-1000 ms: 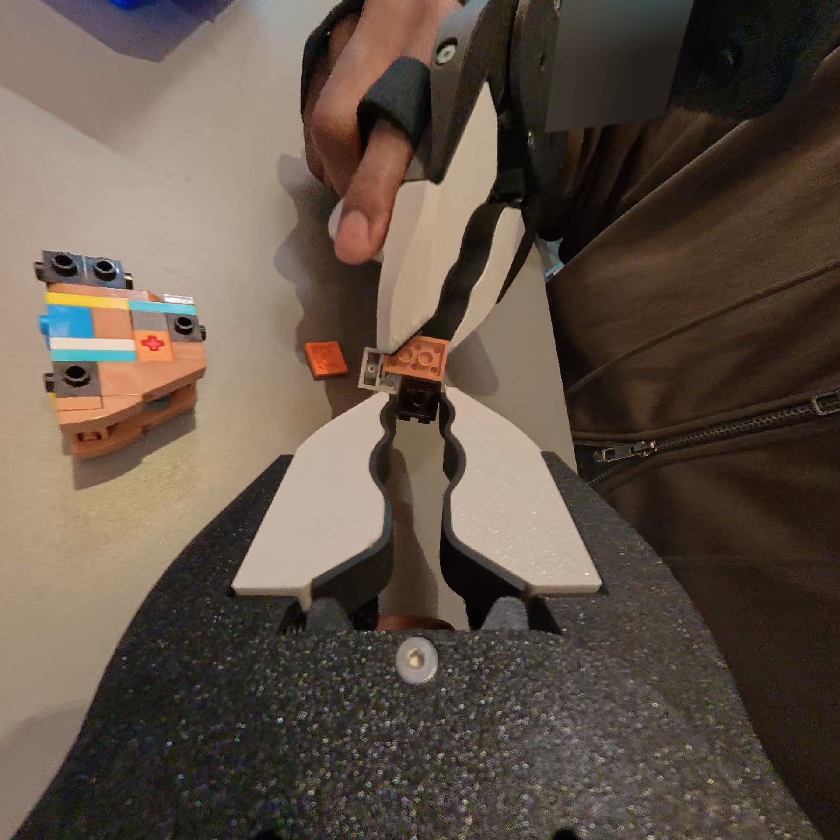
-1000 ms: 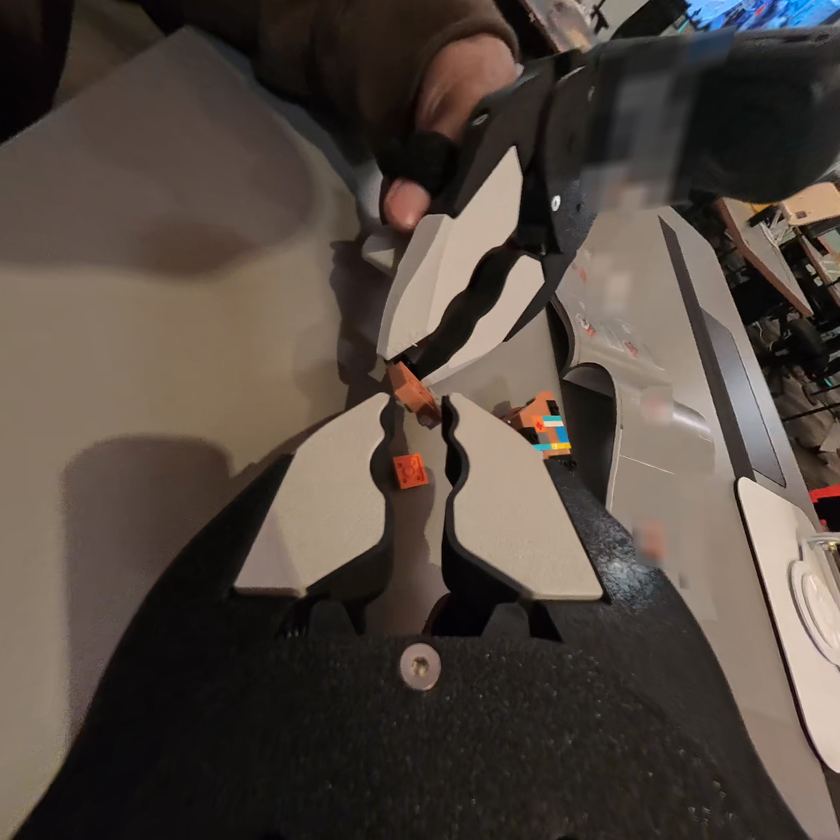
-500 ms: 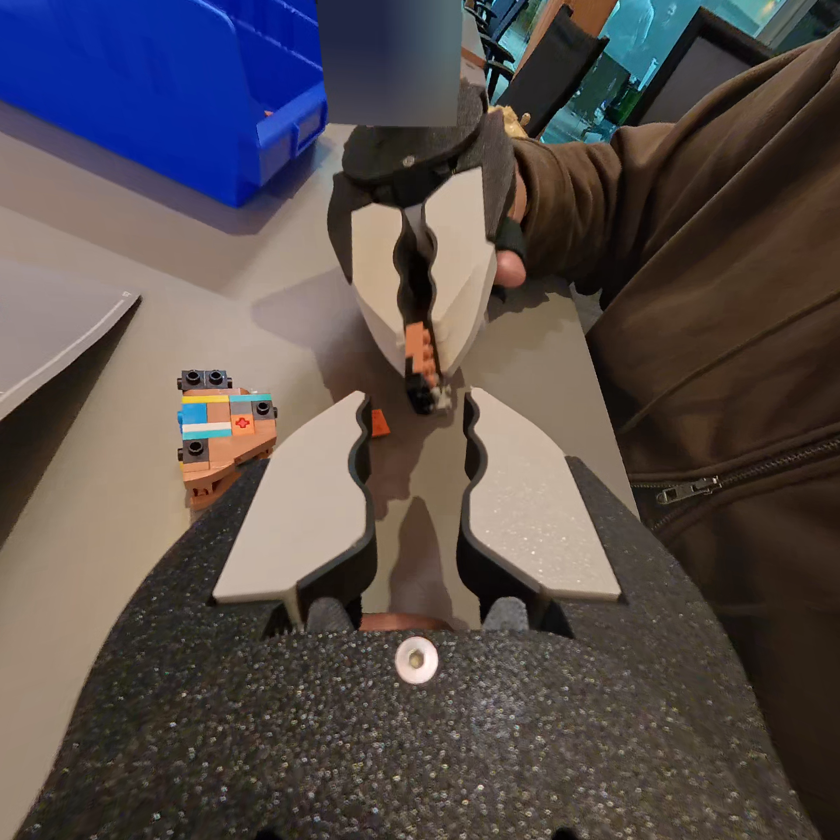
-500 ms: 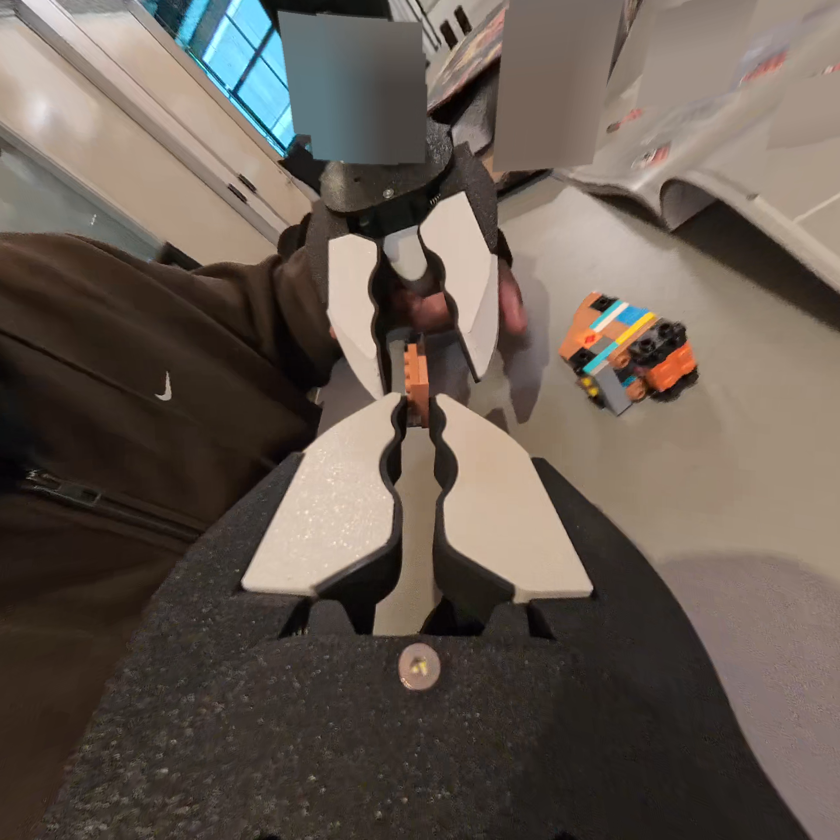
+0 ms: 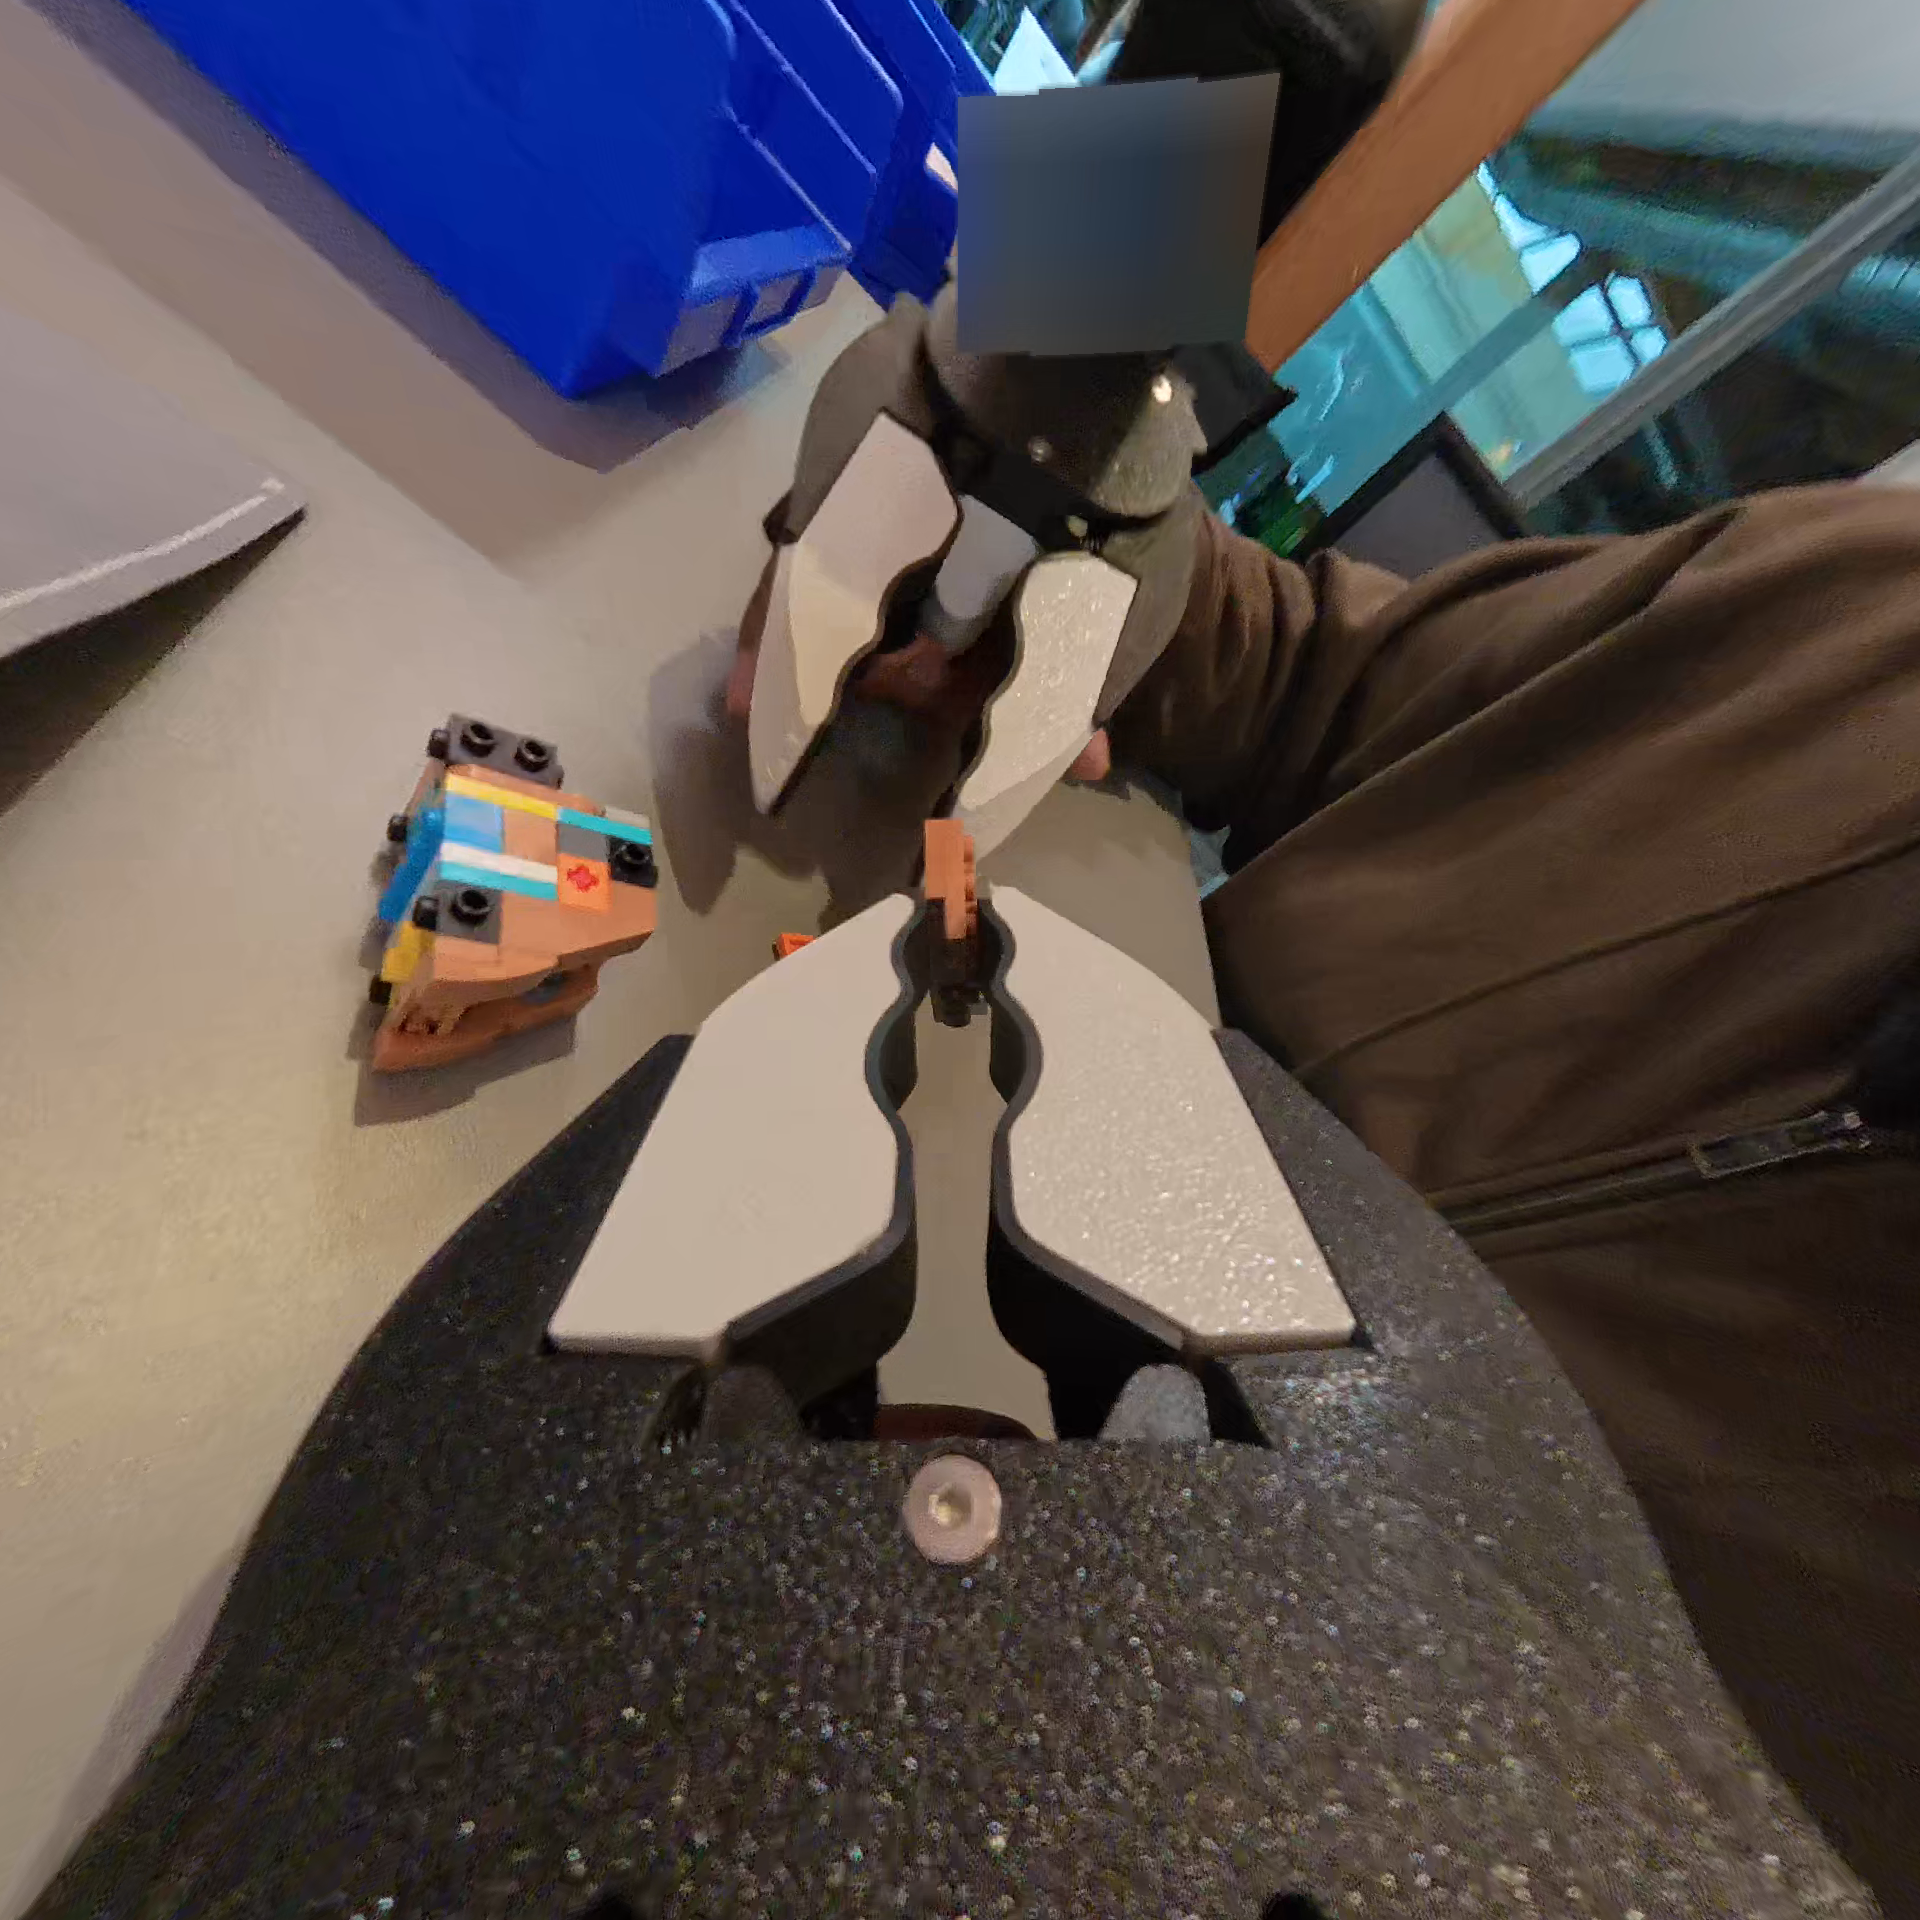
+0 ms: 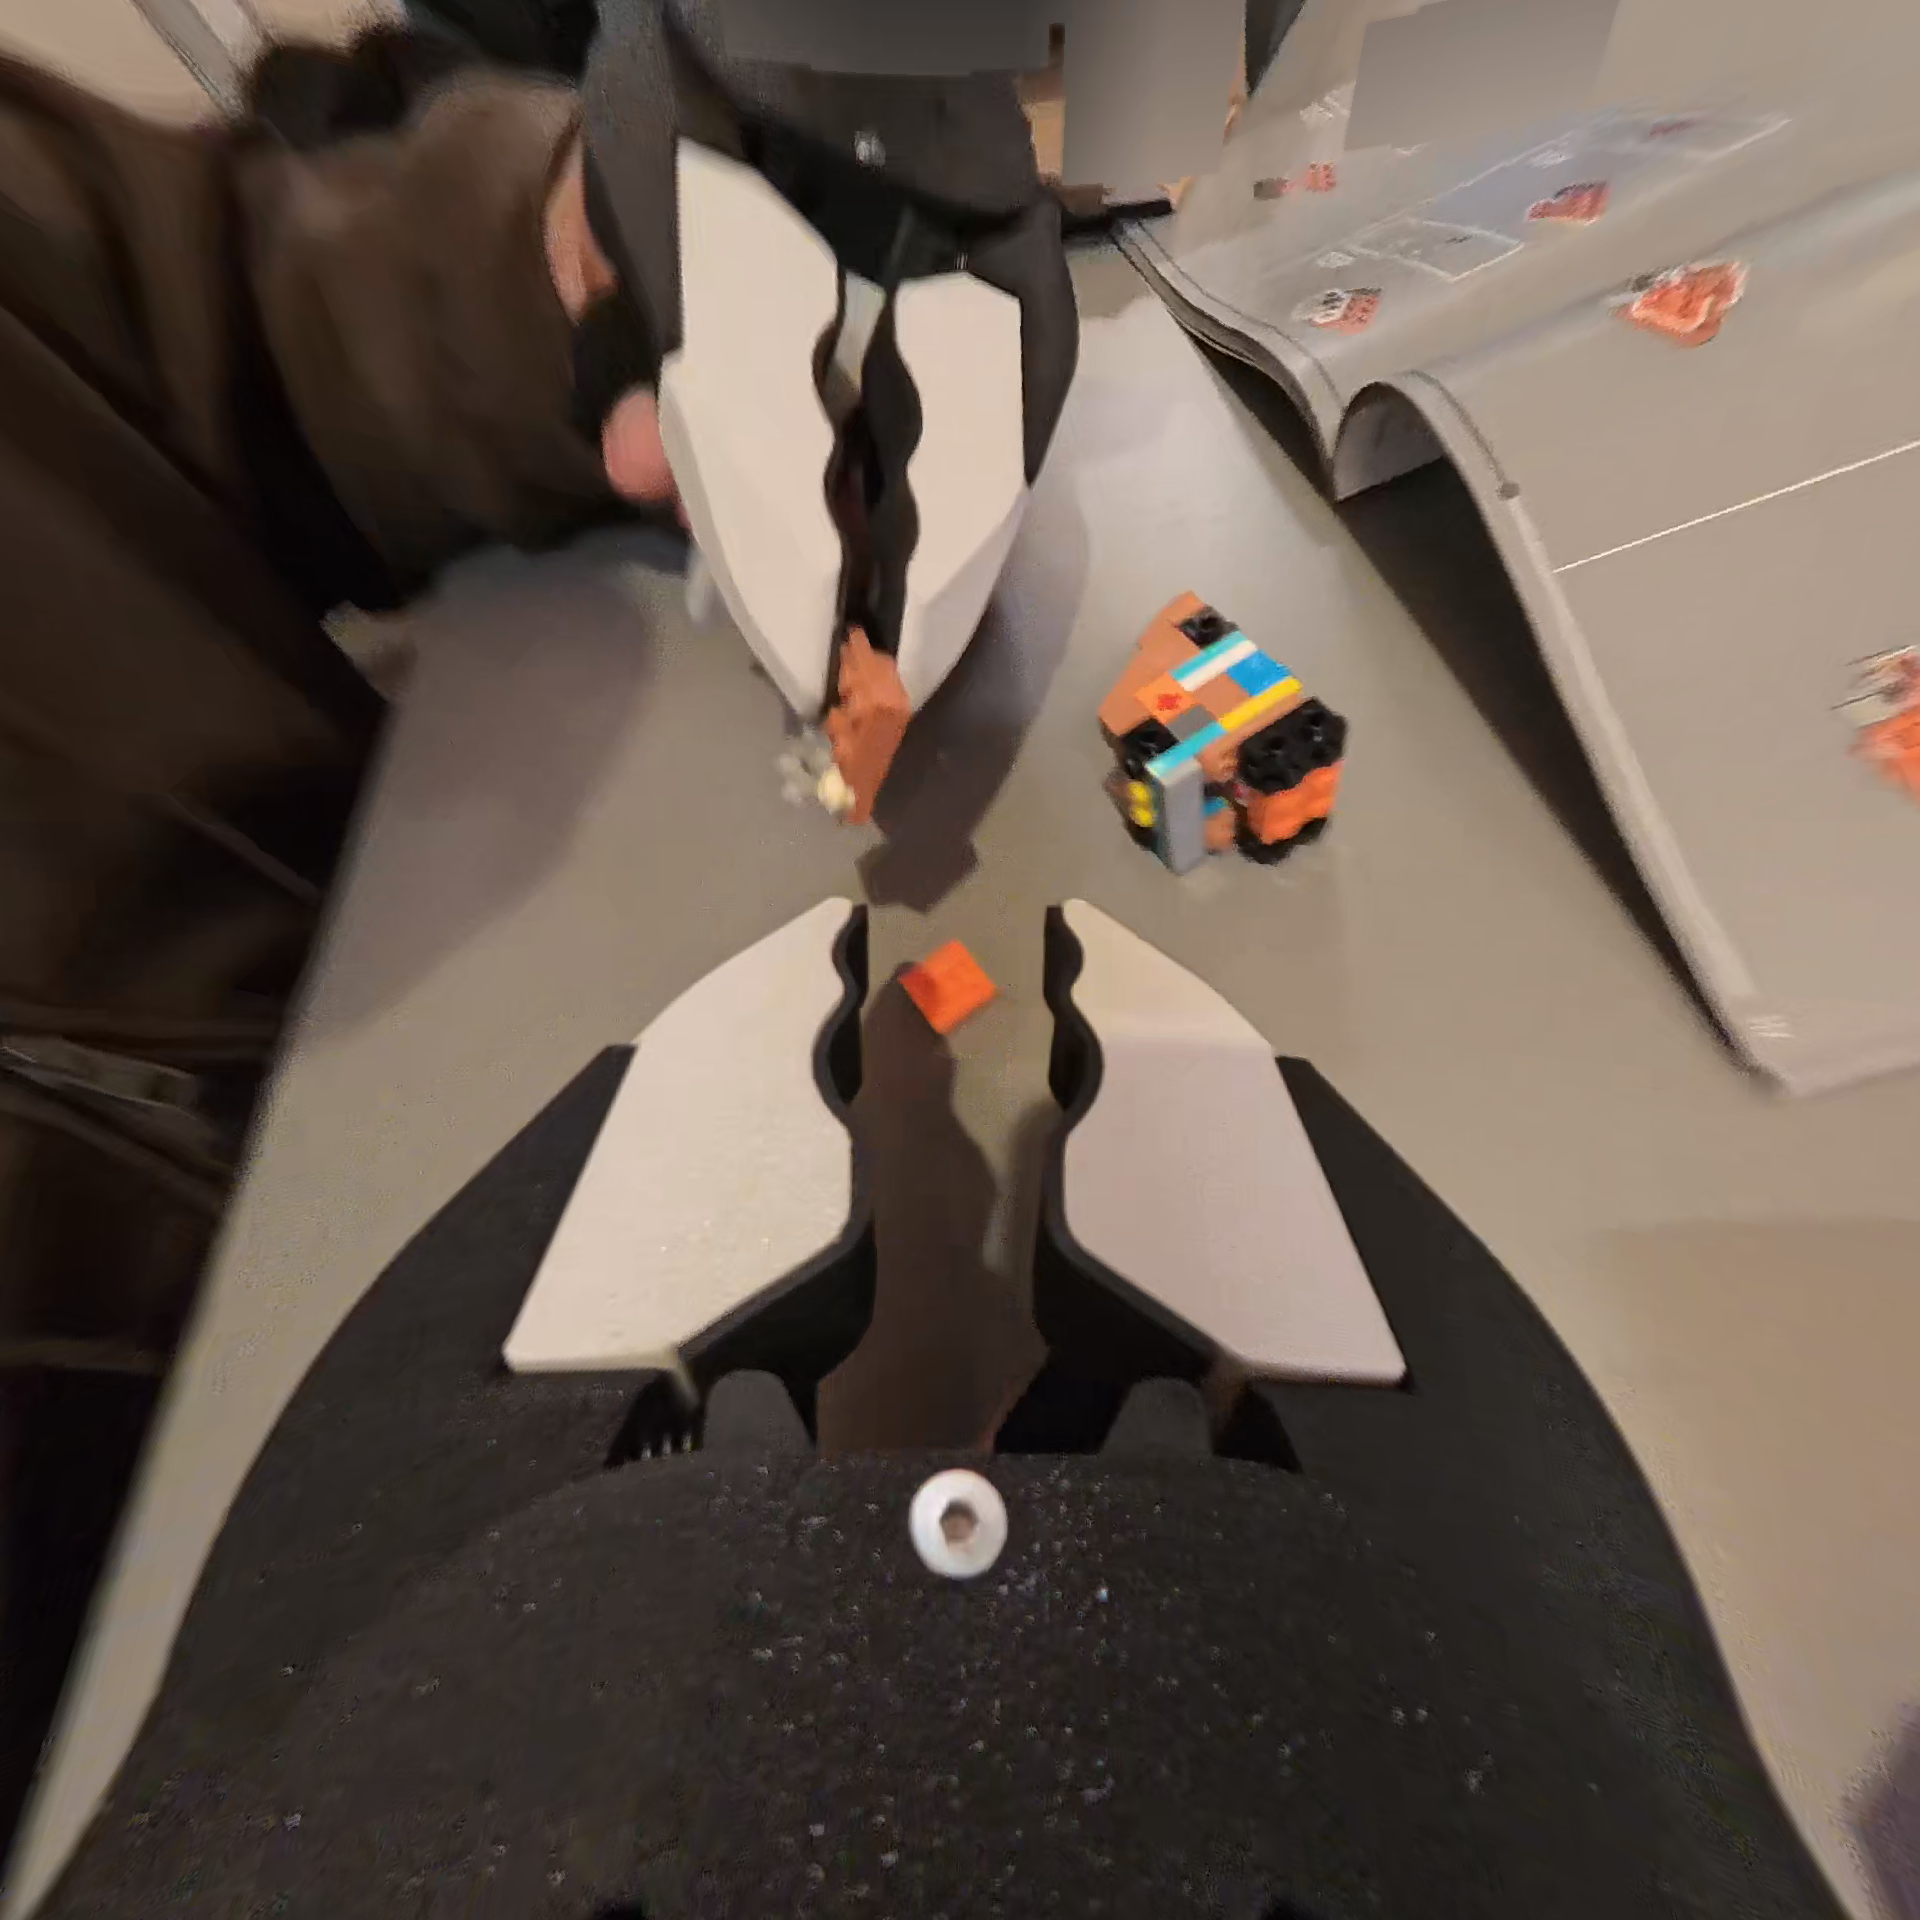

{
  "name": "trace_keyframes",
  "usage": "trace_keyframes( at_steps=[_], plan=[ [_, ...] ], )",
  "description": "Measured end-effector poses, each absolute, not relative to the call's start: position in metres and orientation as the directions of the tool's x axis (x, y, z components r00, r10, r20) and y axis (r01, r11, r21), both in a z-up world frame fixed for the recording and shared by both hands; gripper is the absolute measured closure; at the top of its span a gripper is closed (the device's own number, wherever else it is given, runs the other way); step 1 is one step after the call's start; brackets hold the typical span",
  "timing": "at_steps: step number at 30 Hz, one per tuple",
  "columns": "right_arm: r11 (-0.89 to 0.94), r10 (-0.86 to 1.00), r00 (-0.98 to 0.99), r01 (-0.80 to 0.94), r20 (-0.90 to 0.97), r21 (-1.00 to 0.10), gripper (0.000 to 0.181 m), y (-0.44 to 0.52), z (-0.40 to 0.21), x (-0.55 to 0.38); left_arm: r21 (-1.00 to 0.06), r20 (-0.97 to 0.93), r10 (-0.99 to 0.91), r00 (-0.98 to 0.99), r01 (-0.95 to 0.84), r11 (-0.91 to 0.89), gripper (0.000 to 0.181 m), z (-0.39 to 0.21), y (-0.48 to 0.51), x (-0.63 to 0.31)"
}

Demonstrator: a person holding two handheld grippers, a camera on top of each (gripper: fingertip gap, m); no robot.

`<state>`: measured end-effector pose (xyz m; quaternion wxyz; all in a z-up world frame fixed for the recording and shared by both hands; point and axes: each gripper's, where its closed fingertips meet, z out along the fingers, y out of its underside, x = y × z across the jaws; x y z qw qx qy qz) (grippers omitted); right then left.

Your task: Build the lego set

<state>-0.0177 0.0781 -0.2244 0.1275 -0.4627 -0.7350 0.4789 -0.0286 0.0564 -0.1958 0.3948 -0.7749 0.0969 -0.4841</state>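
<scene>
Hands the small sub-assembly (image 5: 948, 883) across. Half a second ago pinched it in the right gripper (image 6: 956, 920) with the other tool spread wide; now clenches it between the tips of the left gripper (image 5: 951, 914), orange plate upward, black part below, lifted above the counter (image 5: 208, 1143) close to its edge on the person's side. Leaves the right gripper released and empty, jaws apart, hanging over the loose orange tile (image 6: 948, 985) that lies flat on the counter near that same edge. Touches neither the tile nor the main model (image 5: 509, 883), which rests farther in from that edge, toward the open instruction booklet (image 6: 1662, 520), well apart from both tools. Looks like a regrasp: frees the right tool, probably for the tile, and keeps the sub-assembly ready for joining. Cannot tell whether the bricks are fully pressed home. Still needs the sub-assembly mated to the main model.
</scene>
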Motion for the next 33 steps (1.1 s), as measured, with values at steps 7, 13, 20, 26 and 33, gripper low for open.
trace_keyframes(
  at_steps=[7, 13, 20, 26, 33],
  plan=[
    [0.435, 0.740, -0.672, 0.511, -0.030, -0.742, 0.144, 0.078, -0.251, -0.008, -0.608, 0.778, -0.449, 0.439, 0.348, -0.714, 0.173, -0.195, 0.060, -0.036],
    [0.482, 0.708, -0.705, 0.528, -0.045, -0.699, 0.146, 0.071, -0.259, -0.009, -0.590, 0.788, -0.416, 0.454, 0.360, -0.723, 0.173, -0.199, 0.061, -0.041],
    [0.470, 0.714, -0.697, 0.548, -0.067, -0.692, 0.174, 0.071, -0.259, -0.009, -0.557, 0.820, -0.404, 0.407, 0.403, -0.726, 0.173, -0.196, 0.062, -0.041],
    [0.477, 0.706, -0.706, 0.534, -0.058, -0.698, 0.176, 0.070, -0.259, -0.007, -0.527, 0.844, -0.377, 0.381, 0.456, -0.717, 0.173, -0.193, 0.066, -0.047],
    [0.482, 0.689, -0.722, 0.520, -0.062, -0.705, 0.153, 0.065, -0.257, -0.005, -0.496, 0.865, -0.358, 0.353, 0.486, -0.720, 0.173, -0.192, 0.067, -0.045]
  ],
)
